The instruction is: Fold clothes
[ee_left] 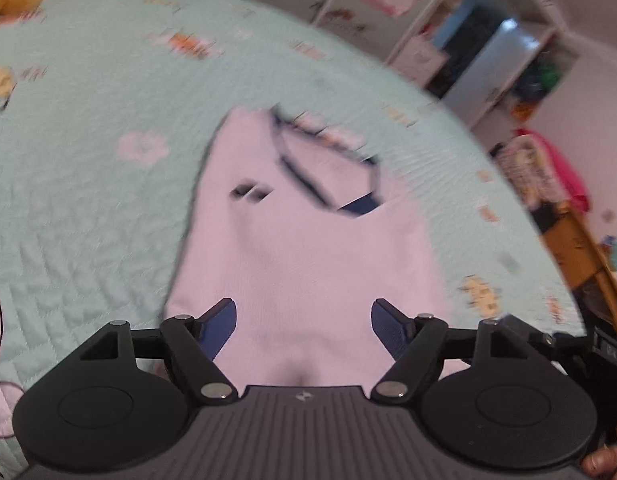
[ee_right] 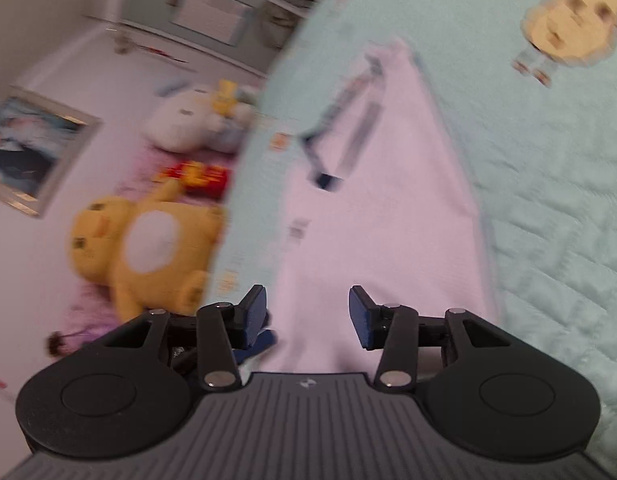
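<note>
A pale pink shirt [ee_left: 292, 232] with a dark blue collar [ee_left: 304, 172] lies on a bed, on top of a mint green quilt [ee_left: 88, 208] with little cartoon pictures on it. The shirt looks narrow, with straight sides, so its sleeves may already be tucked in. The blur makes it hard to be sure.

The left tongs [ee_left: 303, 322] hang over the near end of the shirt. Their two blue pads are wide apart and nothing is between them. The right tongs [ee_right: 306, 314] are spread apart too, over the near end of the shirt as seen from the other side. They hold nothing either. A bit of dark blue cloth [ee_right: 260, 346] peeks out just under their left pad. It may be part of the shirt, but I cannot tell.

Both tongs sit at the same end of the shirt, probably because that is the end you would lift to fold it up toward the collar. They could also have just let go after a fold. The pictures fit both.

Off the bed, a yellow plush toy [ee_right: 148, 240] and a white plush toy [ee_right: 184, 124] sit by the wall, and shelves [ee_left: 480, 36] stand past the far edge.
</note>
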Tool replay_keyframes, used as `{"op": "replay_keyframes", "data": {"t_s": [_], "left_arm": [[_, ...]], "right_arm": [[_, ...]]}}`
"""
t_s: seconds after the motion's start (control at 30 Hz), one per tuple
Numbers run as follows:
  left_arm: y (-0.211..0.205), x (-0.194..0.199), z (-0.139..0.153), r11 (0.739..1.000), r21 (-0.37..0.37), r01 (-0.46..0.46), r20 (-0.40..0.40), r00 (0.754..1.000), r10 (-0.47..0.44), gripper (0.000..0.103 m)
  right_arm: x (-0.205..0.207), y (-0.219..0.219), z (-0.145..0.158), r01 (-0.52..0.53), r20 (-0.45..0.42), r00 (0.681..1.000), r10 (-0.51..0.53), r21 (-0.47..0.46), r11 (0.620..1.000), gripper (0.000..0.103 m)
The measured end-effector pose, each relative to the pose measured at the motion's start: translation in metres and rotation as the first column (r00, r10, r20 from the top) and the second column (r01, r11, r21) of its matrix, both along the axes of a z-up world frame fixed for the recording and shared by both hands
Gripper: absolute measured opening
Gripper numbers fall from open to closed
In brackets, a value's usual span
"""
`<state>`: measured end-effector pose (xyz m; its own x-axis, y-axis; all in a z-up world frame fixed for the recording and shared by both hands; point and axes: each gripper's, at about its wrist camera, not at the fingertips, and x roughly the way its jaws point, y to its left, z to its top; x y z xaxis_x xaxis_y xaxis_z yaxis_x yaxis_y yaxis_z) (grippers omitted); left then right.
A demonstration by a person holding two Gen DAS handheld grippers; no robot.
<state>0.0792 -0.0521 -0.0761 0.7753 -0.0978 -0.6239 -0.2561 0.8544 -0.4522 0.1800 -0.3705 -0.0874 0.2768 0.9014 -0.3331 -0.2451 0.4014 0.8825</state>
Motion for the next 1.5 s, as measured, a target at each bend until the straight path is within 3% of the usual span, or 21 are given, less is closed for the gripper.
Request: {"op": "replay_keyframes", "data": {"t_s": [0.07,0.2,0.27,0.3,0.33,0.4,0.43,0.6,0.7,0.87,0.93,1.03,1.23,1.33,1.37,1.5], "left_arm": [[-0.010,-0.005,-0.002,0.999,0.042,0.027,-0.009,1.000,-0.027,0.078],[-0.018,-0.007,-0.028,0.997,0.074,0.024,-0.102,0.995,-0.017,0.070],[-0.016,-0.012,-0.033,0.997,0.069,0.019,-0.087,0.996,-0.013,0.070],[-0.015,-0.015,-0.035,0.998,0.067,0.018,-0.075,0.997,-0.013,0.070],[-0.013,-0.016,-0.036,0.998,0.064,0.018,-0.069,0.998,-0.014,0.070],[-0.010,-0.015,-0.035,0.998,0.058,0.026,-0.068,0.997,-0.022,0.071],[-0.009,-0.016,-0.034,0.998,0.054,0.027,-0.067,0.997,-0.024,0.071],[-0.008,-0.025,-0.031,0.999,0.033,0.008,-0.049,0.999,-0.007,0.071],[-0.009,-0.033,-0.024,1.000,0.017,-0.007,-0.022,1.000,0.007,0.071],[-0.004,-0.044,-0.016,1.000,0.025,-0.016,0.035,0.999,0.016,0.071],[0.010,-0.048,-0.025,0.998,-0.026,-0.057,0.014,0.998,0.057,0.071],[0.025,-0.055,-0.037,0.992,-0.087,-0.087,-0.007,0.996,0.087,0.069],[0.027,-0.059,-0.026,0.995,-0.047,-0.087,-0.037,0.996,0.085,0.071],[0.027,-0.056,-0.010,0.995,-0.029,-0.098,-0.074,0.993,0.095,0.071],[0.025,-0.053,-0.003,0.996,-0.014,-0.090,-0.079,0.993,0.089,0.072],[0.013,-0.028,0.032,0.996,0.083,-0.025,-0.137,0.990,0.037,0.089]], "right_arm": [[-0.001,0.000,0.005,-0.026,0.000,1.000,0.026,0.038,0.999,0.048],[0.000,0.014,-0.016,-0.112,-0.101,0.987,0.122,0.104,0.988,0.048],[0.005,0.022,-0.034,-0.111,-0.164,0.979,0.119,0.055,0.992,0.048],[0.007,0.025,-0.044,-0.107,-0.189,0.976,0.109,0.021,0.994,0.045],[0.007,0.026,-0.050,-0.104,-0.196,0.976,0.099,-0.013,0.995,0.026],[0.006,0.025,-0.057,-0.099,-0.193,0.978,0.085,-0.067,0.993,0.006],[0.004,0.024,-0.056,-0.099,-0.193,0.978,0.083,-0.077,0.992,0.006],[-0.006,0.003,-0.039,-0.067,-0.138,0.989,0.056,-0.077,0.995,0.021],[-0.006,-0.010,-0.043,-0.054,-0.141,0.989,0.038,-0.114,0.992,0.022],[-0.013,-0.026,-0.033,-0.019,-0.106,0.994,0.011,-0.072,0.997,0.025],[-0.011,-0.032,-0.034,-0.001,-0.107,0.994,-0.007,-0.075,0.997,0.032],[-0.005,-0.043,-0.049,0.042,-0.154,0.986,-0.057,-0.103,0.994,0.027],[-0.007,-0.045,-0.036,0.055,-0.132,0.988,-0.076,-0.156,0.986,0.030],[-0.009,-0.029,-0.004,0.045,-0.022,0.998,-0.052,-0.241,0.970,0.034],[-0.009,-0.023,0.008,0.042,0.018,0.999,-0.039,-0.271,0.962,0.037],[-0.011,0.002,0.057,0.054,0.172,0.985,0.016,-0.394,0.917,0.072]]}}
